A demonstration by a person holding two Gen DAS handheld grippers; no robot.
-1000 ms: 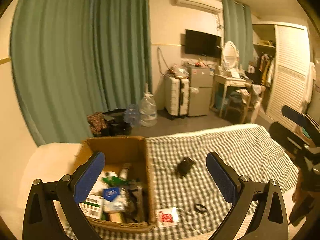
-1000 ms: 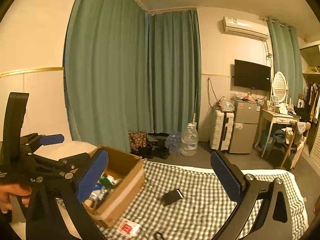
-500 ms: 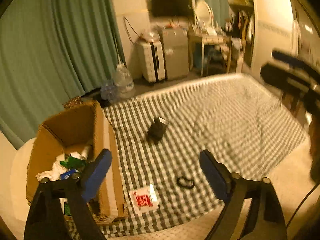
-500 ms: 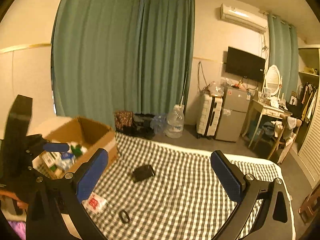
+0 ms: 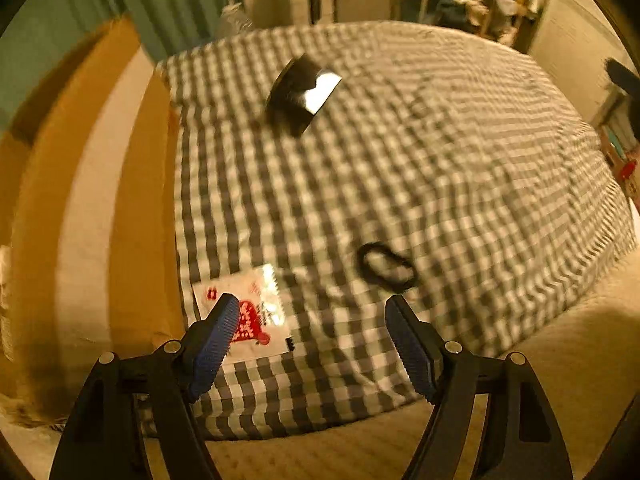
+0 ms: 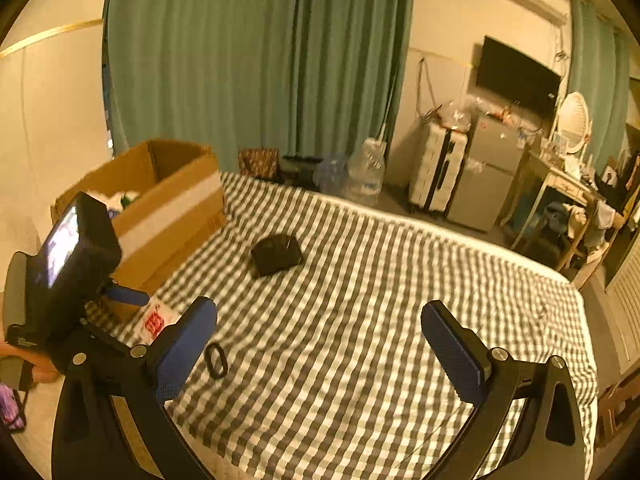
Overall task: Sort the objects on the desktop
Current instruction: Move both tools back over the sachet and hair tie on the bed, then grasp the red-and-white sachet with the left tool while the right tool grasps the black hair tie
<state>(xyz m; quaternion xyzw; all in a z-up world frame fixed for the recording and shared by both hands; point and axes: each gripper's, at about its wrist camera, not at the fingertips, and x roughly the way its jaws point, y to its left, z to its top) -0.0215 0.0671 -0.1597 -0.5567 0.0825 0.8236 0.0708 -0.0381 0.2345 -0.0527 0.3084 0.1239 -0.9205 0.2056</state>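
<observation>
Since a second ago we have tipped the left gripper (image 5: 312,320) from facing the room to looking steeply down at the checked cloth (image 5: 460,168), and its jaws are closing, with nothing pressed between them. One pad (image 5: 218,340) now overlaps the red-printed packet (image 5: 244,312), which lies flat just beside the box (image 5: 92,208); we cannot tell whether it touches. We judge the packet is the next pick, bound for the box. The right gripper (image 6: 316,344) has dropped too, jaws released and empty. Left to sort on the cloth: a black ring (image 5: 386,266) near the packet and a black case (image 5: 302,94) further up. The box wall close on the left could crowd the grasp, and a thin packet on soft cloth may slip the pads
</observation>
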